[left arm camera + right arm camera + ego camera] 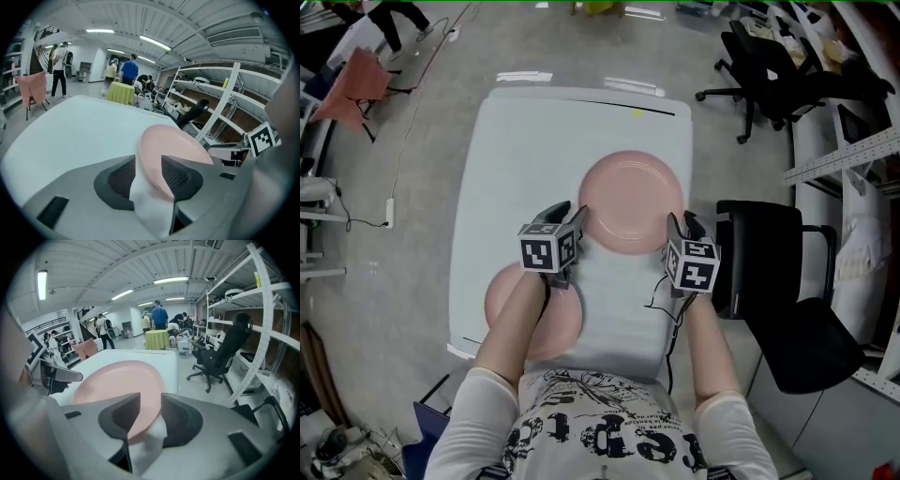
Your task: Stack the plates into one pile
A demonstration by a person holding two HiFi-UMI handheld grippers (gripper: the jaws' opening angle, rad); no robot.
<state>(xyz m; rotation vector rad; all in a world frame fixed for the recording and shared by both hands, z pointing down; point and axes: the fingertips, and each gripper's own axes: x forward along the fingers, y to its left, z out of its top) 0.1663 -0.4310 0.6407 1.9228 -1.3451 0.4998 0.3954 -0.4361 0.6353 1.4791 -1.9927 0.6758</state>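
Note:
A large pink plate (630, 202) lies flat on the pale table (516, 159), toward its far right. My left gripper (571, 217) sits at this plate's left rim, and in the left gripper view the plate (171, 145) has its edge between the open jaws of that gripper (148, 176). My right gripper (682, 226) is at the plate's right rim; the right gripper view shows the plate (117, 380) reaching in between that gripper's (150, 414) open jaws. A second pink plate (502, 291) rests at the near left, partly hidden by my left forearm.
A black chair (787, 309) stands close to the table's right edge, by my right arm. Another black office chair (769, 66) and metal shelving (853, 155) stand further right. People stand in the far background of both gripper views.

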